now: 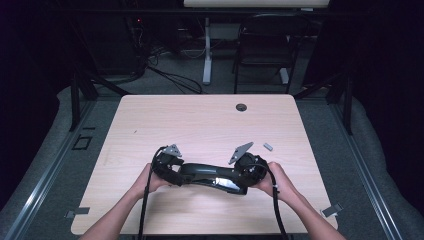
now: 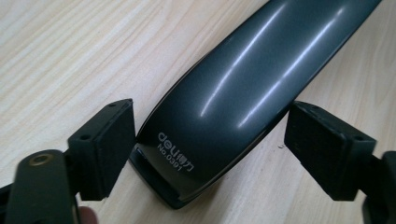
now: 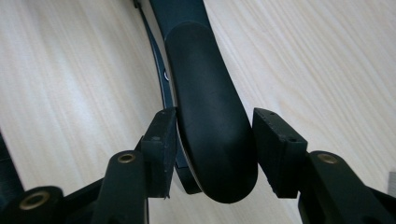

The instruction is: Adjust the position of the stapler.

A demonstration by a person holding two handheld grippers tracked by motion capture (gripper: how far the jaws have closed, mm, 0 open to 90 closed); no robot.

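Black stapler lies at table 6 o'clock edge, between both grippers. Looks rigid, glossy, likely slippery and hefty; grab by the ends. Left gripper released, jaws straddle the labelled end; right gripper released around the matte end. Print: "deli No.0391"

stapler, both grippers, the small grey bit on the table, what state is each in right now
stapler: closed, lying flat on the table, one end between each gripper's jaws
left gripper: open, jaws astride the printed end, a gap on one side
right gripper: open, jaws flanking the rounded end, not clamped
small grey piece: loose on the table, apart from the stapler
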